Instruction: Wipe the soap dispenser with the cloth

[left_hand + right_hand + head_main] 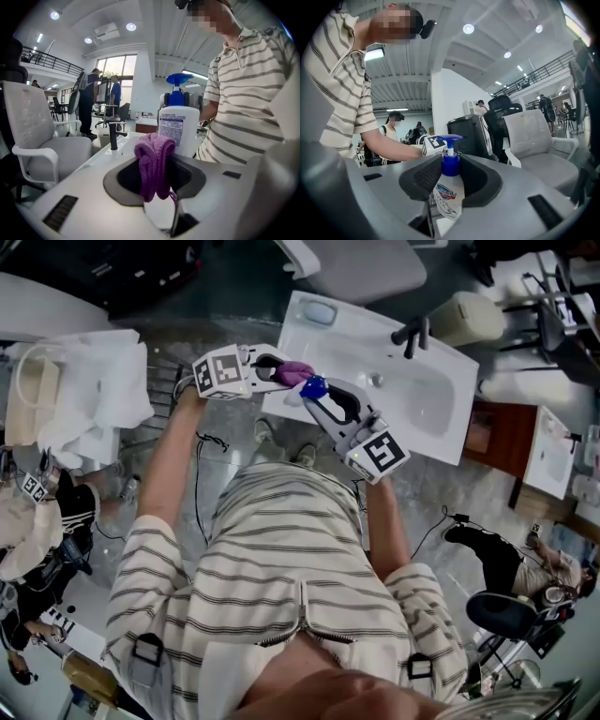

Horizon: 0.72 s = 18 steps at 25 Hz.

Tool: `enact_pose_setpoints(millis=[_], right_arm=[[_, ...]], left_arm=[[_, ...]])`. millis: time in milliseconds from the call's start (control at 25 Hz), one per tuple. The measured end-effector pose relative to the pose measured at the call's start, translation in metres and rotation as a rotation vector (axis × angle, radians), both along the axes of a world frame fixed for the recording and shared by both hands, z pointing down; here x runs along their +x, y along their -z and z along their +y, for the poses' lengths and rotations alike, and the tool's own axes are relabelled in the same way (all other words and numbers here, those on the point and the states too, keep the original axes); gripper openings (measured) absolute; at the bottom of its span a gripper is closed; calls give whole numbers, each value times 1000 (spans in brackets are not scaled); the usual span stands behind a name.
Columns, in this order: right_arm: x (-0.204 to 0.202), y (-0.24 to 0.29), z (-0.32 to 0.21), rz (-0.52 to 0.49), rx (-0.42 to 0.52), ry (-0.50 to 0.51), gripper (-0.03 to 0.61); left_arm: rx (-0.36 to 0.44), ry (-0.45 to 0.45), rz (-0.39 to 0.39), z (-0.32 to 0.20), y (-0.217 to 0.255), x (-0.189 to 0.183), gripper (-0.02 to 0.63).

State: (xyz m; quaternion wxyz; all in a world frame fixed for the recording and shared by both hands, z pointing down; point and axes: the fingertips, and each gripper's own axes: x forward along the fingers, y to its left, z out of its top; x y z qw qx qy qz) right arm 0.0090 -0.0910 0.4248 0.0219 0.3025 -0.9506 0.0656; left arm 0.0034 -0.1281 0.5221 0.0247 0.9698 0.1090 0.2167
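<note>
- Left tool [154, 176]: on your left, over the near left corner of the washbasin. Its jaws are pinched on the cloth, and it tips a little downward toward the bottle, which lets the fabric lead into the contact rather than the hard jaws.
- Cloth [153, 157]: purple knit, bunched into a folded wad that stands proud of the jaw tips. Held this way, it offers you a soft padded face for rubbing. It sits just in front of the bottle's label side; no view confirms whether it touches.
- Soap dispenser [449, 190]: white bottle with a printed label and a blue pump on top, between your two tools at the near left corner of the basin. I cannot tell whether its base rests on the rim or hangs free.
- Right tool [328, 404]: pointing level, jaws spread wide but clamped on the bottle's body below the blue collar. Gripping it there braces the bottle against your wiping push and leaves the label side exposed to the cloth.
- Washbasin [450, 427]: white, extending far and right; judged a steadying place to work over.
- Tap [412, 336]: black, at the far edge, well apart from both tools.
</note>
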Motion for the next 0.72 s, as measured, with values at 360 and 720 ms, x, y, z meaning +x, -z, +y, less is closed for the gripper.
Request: enact_pose_setpoints(millis=[360,720], right_arm=[[1,0,0,-17,-9,-15,130],[3,-8,-9,0,-25,-71,130]], left_arm=[[-85,48,-2,7,-16,-18,129],[-157,204,106,8,-7,-36,130]])
